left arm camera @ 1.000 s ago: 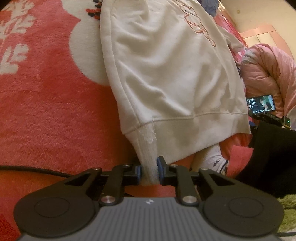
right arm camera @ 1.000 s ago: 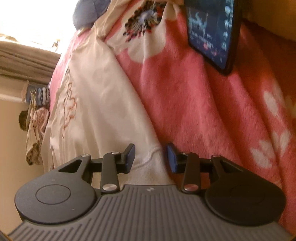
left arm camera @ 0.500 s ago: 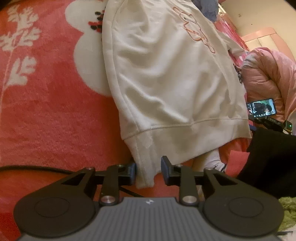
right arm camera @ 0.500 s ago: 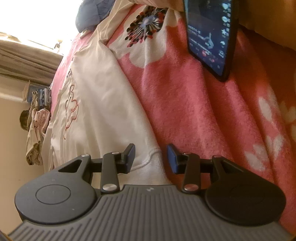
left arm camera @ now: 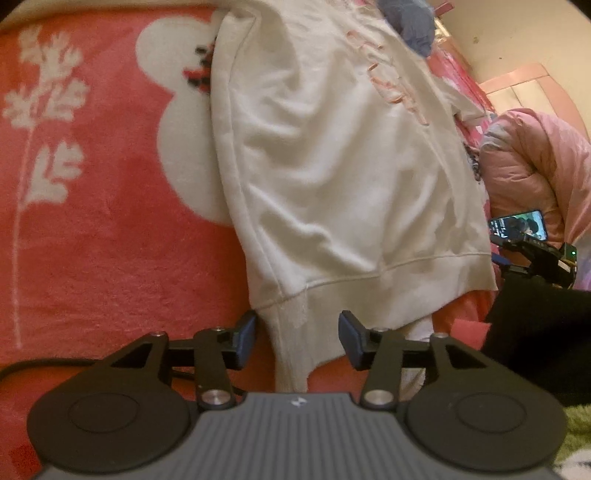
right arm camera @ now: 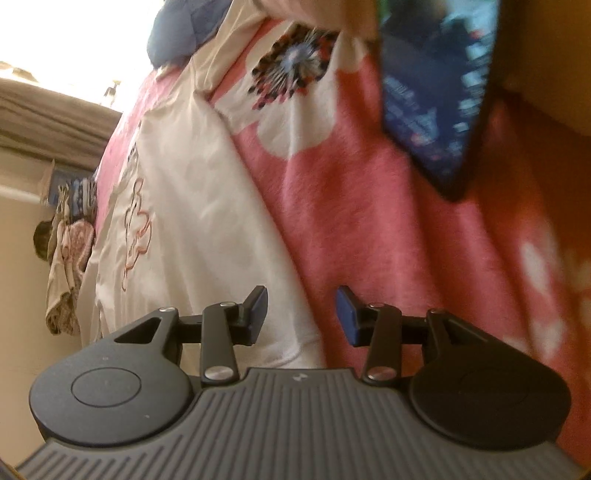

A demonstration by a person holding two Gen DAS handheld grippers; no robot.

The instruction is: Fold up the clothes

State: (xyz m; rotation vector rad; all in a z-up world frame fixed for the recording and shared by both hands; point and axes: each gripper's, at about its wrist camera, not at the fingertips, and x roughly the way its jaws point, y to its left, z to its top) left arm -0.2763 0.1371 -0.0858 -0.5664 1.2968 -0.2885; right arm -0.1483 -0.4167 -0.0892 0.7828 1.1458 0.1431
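Bed surface: coral-pink fleece blanket (left arm camera: 110, 258) with white flower print, carrying all items.

Left gripper (left arm camera: 297, 341): jaws wide, holding nothing. The ribbed hem corner of the cream cotton sweatshirt (left arm camera: 332, 177) hangs loose between the fingers, touching neither pad as far as can be seen.

Right gripper (right arm camera: 300, 314): jaws wide, holding nothing; the sweatshirt's other hem corner (right arm camera: 207, 229) lies between and below the fingers.

Sweatshirt: spread flat lengthwise along the bed, hem at the near edge, pink outline print on the chest, blue garment (left arm camera: 410, 22) beyond the collar end.

Adjacent: dark lit tablet (right arm camera: 436, 92) propped on the blanket to the right; small phone screen (left arm camera: 517, 225) by a pink padded jacket (left arm camera: 535, 166) at the bed's side.

Step in hand, judged: taking the two hem corners for a fold. Advice: close each gripper on the thick ribbing, both layers together; lift both corners evenly, keep the hem taut between them, carry it toward the collar without dragging the blanket or brushing the tablet.
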